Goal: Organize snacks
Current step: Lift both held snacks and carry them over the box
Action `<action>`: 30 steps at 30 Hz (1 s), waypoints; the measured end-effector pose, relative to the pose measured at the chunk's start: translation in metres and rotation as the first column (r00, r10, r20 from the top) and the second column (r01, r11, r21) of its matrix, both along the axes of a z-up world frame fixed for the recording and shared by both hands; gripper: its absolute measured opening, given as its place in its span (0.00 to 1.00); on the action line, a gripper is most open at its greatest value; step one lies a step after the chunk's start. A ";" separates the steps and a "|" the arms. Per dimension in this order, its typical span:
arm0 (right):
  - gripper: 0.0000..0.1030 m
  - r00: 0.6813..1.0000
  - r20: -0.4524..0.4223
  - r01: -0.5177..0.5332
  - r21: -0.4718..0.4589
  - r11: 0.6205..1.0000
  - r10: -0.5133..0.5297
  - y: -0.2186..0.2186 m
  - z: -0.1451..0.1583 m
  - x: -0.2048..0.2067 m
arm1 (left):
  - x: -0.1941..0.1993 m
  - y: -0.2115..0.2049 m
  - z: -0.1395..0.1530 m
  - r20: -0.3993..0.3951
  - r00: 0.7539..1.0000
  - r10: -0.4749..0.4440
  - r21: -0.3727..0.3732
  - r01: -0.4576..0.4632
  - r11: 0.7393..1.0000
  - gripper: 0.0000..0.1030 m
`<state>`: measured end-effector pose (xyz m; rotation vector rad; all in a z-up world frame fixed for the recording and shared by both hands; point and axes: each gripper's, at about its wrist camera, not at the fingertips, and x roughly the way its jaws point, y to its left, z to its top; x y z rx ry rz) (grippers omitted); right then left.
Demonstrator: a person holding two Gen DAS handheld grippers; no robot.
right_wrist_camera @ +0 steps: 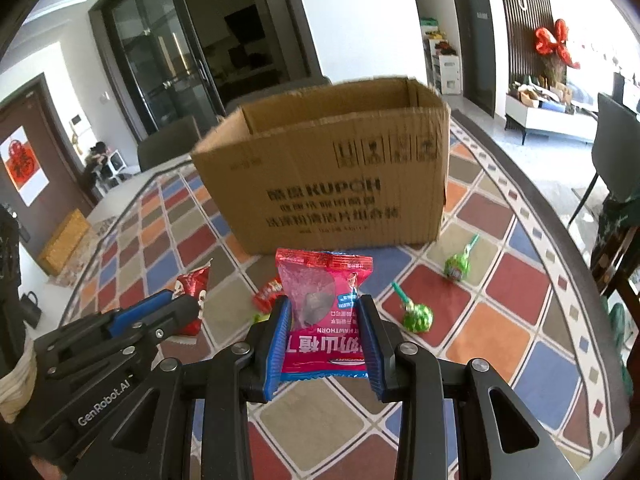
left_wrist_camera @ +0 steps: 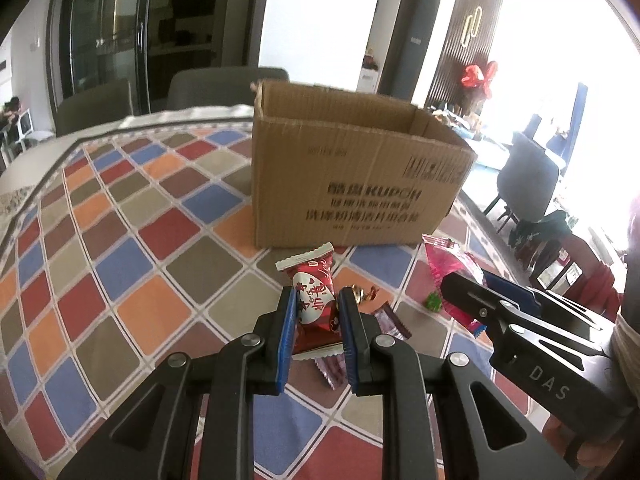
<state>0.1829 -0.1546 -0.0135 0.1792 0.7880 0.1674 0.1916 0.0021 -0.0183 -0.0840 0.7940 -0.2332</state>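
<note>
Pinching a red candy [left_wrist_camera: 314,304] between its fingers, the left gripper [left_wrist_camera: 316,322] faces the box [left_wrist_camera: 352,168]; the right gripper [right_wrist_camera: 323,338] pinches a pink packet [right_wrist_camera: 323,312].

brown box [right_wrist_camera: 320,176], pink packet [right_wrist_camera: 324,316], multicoloured checked tablecloth [left_wrist_camera: 120,240]

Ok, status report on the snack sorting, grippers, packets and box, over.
Left gripper shut on red snack packet. Right gripper shut on pink hawthorn packet. Cardboard box open-topped ahead, nothing in the way. Two green lollipops loose on tablecloth.
</note>
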 end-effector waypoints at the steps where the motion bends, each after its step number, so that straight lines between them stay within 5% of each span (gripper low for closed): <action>1: 0.34 1.000 0.008 -0.003 -0.001 1.000 0.003 0.000 0.003 0.000 | 0.001 -0.001 0.003 0.007 1.000 -0.002 0.003 0.002 1.000 0.22; 30: 0.34 0.976 0.215 -0.030 -0.028 0.999 0.035 -0.009 0.103 0.054 | 0.061 -0.008 0.104 0.222 0.974 -0.046 0.044 0.037 0.998 0.22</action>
